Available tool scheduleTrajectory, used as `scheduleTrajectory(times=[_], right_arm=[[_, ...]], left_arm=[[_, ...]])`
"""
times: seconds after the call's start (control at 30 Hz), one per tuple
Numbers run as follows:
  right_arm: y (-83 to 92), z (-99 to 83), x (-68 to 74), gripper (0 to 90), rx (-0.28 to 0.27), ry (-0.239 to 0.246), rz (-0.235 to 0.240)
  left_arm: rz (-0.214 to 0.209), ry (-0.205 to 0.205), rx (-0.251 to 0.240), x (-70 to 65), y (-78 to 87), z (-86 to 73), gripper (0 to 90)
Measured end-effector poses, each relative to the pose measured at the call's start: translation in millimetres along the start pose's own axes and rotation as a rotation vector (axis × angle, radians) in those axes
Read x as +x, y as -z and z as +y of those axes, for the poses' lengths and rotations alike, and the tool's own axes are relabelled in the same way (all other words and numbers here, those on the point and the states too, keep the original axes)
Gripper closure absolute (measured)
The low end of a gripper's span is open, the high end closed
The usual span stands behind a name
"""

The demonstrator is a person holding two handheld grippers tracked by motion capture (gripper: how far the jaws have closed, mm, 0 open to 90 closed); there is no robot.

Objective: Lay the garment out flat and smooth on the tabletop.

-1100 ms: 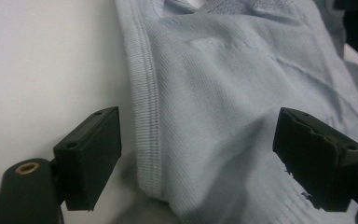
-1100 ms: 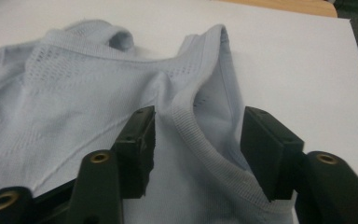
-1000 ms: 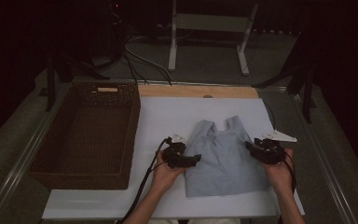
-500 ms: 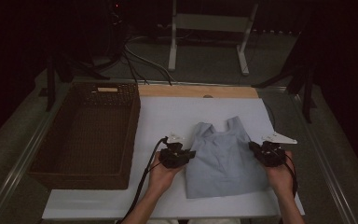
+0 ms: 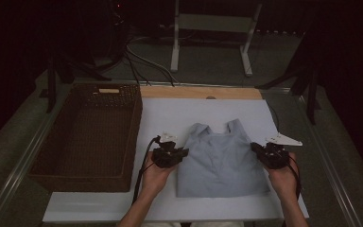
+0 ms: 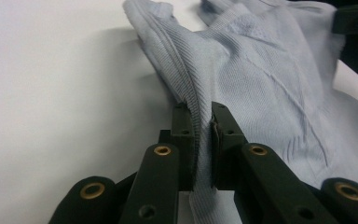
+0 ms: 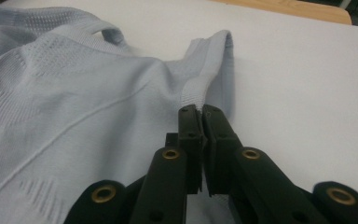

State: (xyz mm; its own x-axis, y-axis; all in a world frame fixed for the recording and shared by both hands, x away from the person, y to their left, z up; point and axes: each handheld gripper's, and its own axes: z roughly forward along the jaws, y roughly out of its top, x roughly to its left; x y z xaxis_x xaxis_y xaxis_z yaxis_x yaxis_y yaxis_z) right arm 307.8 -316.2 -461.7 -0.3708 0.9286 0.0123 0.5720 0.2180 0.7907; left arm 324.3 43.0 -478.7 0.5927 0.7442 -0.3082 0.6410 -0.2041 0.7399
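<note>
A light blue sleeveless top [image 5: 222,163] lies flat on the white table [image 5: 99,208], straps pointing away from me. My left gripper [image 5: 182,153] is shut on the top's left side edge; its jaws have just closed, and the ribbed hem [image 6: 200,121] is pinched between the pads. On the opposite side my right gripper [image 5: 256,148] has just closed on the armhole edge [image 7: 198,100], with the fabric band caught between its jaws. In the left gripper view the cloth [image 6: 261,79] lifts slightly at the grip.
A dark woven basket [image 5: 90,137] stands at the left of the table, close to my left hand. A wooden strip [image 5: 198,92] runs along the table's far edge. Beyond it are cables and a metal stand [image 5: 212,38] on the floor.
Both grippers closed onto the top's side edges. The left hand rose a little and lifted the left edge of the cloth. The right hand stayed where it was.
</note>
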Motion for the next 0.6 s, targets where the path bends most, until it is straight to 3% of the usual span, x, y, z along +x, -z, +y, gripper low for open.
scheduleTrajectory(times=[0.13,0.3,0.4,0.43,0.6], right_arm=[[0.1,3.2,-1.4,88.0,-0.012,-0.002,-0.015],[-0.1,6.1,-5.9,88.5,-0.023,-0.015,-0.079],[-3.6,5.4,-5.9,87.2,-0.003,-0.02,-0.068],[-4.1,4.8,-4.7,85.2,0.001,-0.014,-0.068],[-4.7,2.1,-1.4,58.8,0.014,-0.004,-0.031]], left_arm=[[0.023,0.02,-0.009,7.0,2.7,1.4,84.3],[0.034,0.029,-0.013,9.1,1.7,1.9,84.4],[0.037,0.024,-0.012,6.7,0.1,1.9,84.4],[0.041,0.018,-0.011,6.0,-0.2,1.9,84.4],[0.043,0.023,-0.019,5.5,-0.1,2.8,84.3]])
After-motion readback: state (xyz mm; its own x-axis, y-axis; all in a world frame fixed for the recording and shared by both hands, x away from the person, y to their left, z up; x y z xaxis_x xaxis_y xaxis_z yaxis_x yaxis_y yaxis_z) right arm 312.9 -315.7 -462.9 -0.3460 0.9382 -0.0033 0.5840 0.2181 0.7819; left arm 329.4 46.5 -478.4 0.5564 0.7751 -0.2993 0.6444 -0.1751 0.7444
